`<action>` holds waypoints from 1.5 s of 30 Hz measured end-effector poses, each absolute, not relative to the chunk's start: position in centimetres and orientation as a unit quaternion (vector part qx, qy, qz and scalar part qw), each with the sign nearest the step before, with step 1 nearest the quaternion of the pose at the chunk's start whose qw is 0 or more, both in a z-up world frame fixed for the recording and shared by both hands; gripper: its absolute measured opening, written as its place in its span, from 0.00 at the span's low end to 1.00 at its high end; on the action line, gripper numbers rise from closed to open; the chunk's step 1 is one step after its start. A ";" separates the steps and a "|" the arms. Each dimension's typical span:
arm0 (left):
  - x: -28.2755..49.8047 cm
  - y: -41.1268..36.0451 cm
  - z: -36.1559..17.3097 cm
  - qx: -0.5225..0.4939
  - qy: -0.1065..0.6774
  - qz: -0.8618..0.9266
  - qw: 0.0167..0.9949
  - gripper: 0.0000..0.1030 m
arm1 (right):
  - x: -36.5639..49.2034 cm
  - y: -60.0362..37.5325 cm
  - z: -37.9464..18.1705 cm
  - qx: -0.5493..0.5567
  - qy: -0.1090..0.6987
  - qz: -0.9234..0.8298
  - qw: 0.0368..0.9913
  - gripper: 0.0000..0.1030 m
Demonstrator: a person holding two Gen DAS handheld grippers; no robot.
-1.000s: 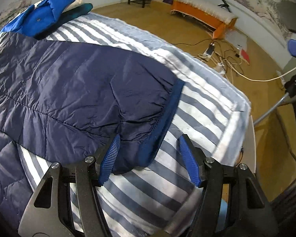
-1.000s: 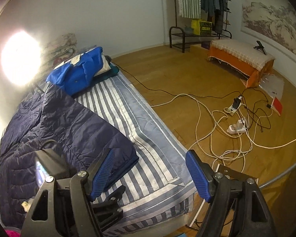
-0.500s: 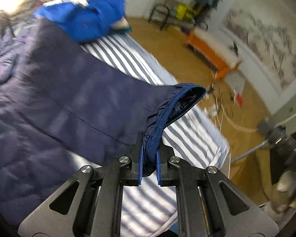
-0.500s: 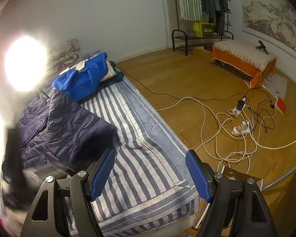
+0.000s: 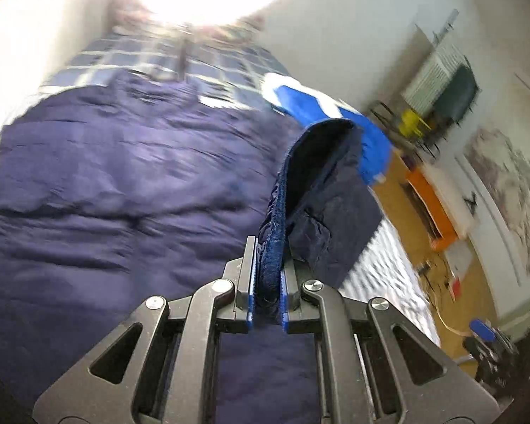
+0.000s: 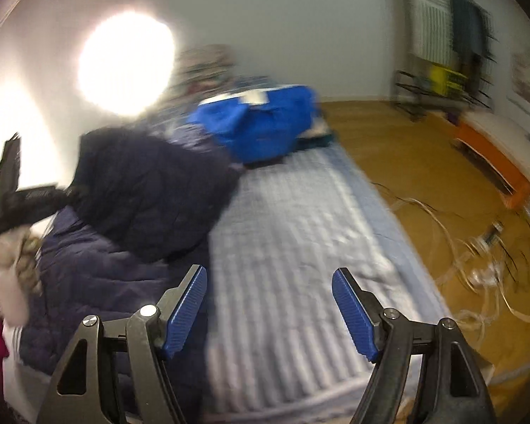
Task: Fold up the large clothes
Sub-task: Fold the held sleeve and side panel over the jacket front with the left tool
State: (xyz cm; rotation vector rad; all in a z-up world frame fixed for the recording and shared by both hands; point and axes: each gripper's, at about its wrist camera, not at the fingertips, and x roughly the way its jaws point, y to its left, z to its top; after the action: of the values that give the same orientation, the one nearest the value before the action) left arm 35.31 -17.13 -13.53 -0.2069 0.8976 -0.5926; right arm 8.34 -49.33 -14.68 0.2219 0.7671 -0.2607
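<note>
A large navy quilted jacket (image 5: 106,183) lies spread on a striped mattress (image 6: 300,247). My left gripper (image 5: 268,296) is shut on the blue-trimmed cuff of its sleeve (image 5: 321,190) and holds the sleeve lifted over the jacket's body. In the right wrist view the lifted sleeve (image 6: 152,190) hangs folded above the jacket (image 6: 99,282), with the left gripper (image 6: 14,198) at the far left. My right gripper (image 6: 270,314) is open and empty above the mattress, right of the jacket's edge.
A bright blue garment (image 6: 261,130) is piled at the far end of the mattress. White cables and power strips (image 6: 477,254) lie on the wooden floor to the right. An orange bench (image 6: 498,155) and a clothes rack (image 6: 441,53) stand by the far walls.
My left gripper closed on the sleeve cuff, lifted it off the mattress and carried it back over the jacket's body. My right gripper stayed open and shifted little.
</note>
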 end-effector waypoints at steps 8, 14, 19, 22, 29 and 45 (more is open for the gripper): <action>44.7 -5.4 -17.6 -0.159 0.416 -0.170 0.879 0.08 | 13.1 -41.5 -16.3 0.036 0.395 -0.064 0.916 0.73; 48.9 -0.7 -20.3 -0.149 0.405 -0.117 0.894 0.08 | 14.7 -39.3 -16.9 0.009 0.407 -0.053 0.912 0.72; 50.9 1.1 -21.6 -0.150 0.393 -0.115 0.900 0.08 | 15.4 -37.8 -18.0 -0.006 0.423 -0.042 0.905 0.72; 51.3 2.6 -20.8 -0.175 0.367 -0.126 0.905 0.08 | 15.9 -37.3 -18.4 -0.008 0.431 -0.036 0.902 0.72; 54.5 4.4 -25.3 -0.161 0.413 -0.078 0.893 0.08 | 16.5 -35.8 -19.0 -0.023 0.440 -0.021 0.898 0.72; 55.6 3.5 -27.6 -0.117 0.459 -0.064 0.878 0.07 | 16.4 -35.6 -18.7 -0.020 0.444 -0.020 0.895 0.72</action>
State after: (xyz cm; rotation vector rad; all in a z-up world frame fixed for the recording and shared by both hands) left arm 55.58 3.47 -27.64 -0.2444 0.9579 -0.1326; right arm 16.35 -35.59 -18.65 -0.0416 0.9206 -0.0421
